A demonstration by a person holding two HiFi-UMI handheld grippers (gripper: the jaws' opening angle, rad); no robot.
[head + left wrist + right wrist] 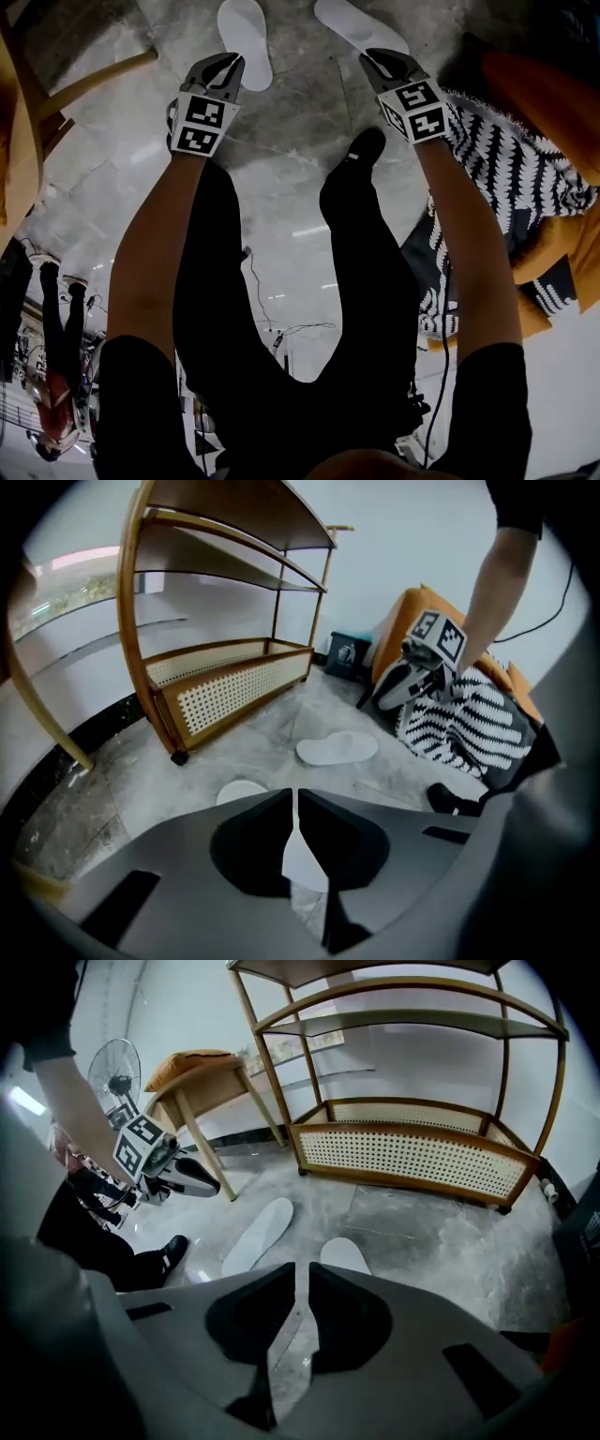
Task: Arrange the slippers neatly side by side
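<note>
hovering over slippers (246, 37), left tongs (228, 64), right tongs (375, 58)

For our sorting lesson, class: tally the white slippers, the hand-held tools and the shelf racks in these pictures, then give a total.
White slippers: 2
Tools, left tool and right tool: 2
Shelf rack: 1
Total: 5

No word, number or brand can be read anywhere. The only signs are the black-and-white square markers on the cube (203, 125) of the left gripper (223, 67) and on the matching cube (420, 109) of the right gripper (384, 62). A dark box (348, 654) by the wall bears a pale mark, too small to make out.
</note>
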